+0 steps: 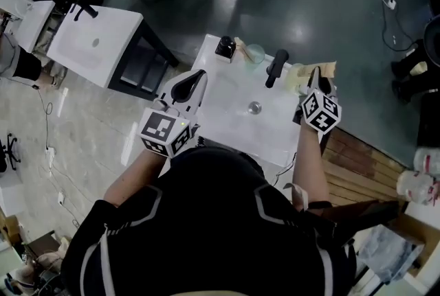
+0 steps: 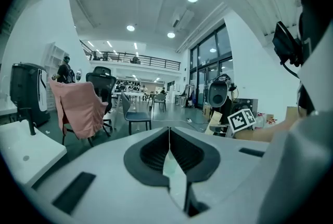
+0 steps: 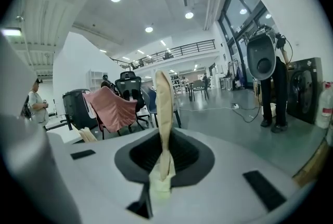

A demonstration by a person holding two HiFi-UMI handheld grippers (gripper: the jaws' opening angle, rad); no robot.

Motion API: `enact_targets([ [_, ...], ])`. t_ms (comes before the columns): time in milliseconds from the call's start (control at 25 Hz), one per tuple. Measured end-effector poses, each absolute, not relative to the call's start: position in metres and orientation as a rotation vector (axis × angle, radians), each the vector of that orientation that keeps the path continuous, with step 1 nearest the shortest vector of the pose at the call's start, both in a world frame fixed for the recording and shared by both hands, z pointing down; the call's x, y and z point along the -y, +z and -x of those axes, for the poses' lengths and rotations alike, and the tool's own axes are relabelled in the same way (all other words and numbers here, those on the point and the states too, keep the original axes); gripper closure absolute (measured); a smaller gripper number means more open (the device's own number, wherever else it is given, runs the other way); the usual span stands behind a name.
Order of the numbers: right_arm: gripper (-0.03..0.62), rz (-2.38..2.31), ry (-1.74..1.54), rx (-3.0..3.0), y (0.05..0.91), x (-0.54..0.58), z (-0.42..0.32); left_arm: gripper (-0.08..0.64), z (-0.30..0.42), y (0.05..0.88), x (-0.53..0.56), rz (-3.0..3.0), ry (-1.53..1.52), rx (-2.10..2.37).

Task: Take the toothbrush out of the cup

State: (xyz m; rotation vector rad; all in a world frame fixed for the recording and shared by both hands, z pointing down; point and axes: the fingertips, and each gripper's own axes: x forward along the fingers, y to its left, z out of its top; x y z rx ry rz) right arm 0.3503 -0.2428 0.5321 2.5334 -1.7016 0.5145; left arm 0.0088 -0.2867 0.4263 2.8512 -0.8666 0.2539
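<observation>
The right gripper (image 3: 164, 137) pinches a slim, flat cream toothbrush (image 3: 164, 103) upright, the left gripper (image 2: 168, 137) has its jaws pressed together, above a smooth white counter (image 1: 223, 106) on a glossy grey floor (image 1: 330, 20)

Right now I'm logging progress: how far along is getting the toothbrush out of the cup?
Done: the right gripper is clamped on the pale toothbrush, which stands up from its jaws with no cup around it in the right gripper view. In hand: the toothbrush, held up by that gripper alone; the left gripper is shut and empty. Left: probably just setting it down on the white counter.
</observation>
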Motion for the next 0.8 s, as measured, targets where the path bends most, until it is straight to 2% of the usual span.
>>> enact_targets([
  [480, 0.554, -2.587, 0.267, 1.751, 0.407, 0.216, -0.318, 0.555, -0.03, 0.418, 0.318, -2.888, 0.156, 0.655],
  [800, 0.554, -2.622, 0.182, 1.707, 0.369, 0.187, -0.308, 0.555, -0.045, 0.421, 0.331, -2.917, 0.147, 0.619],
])
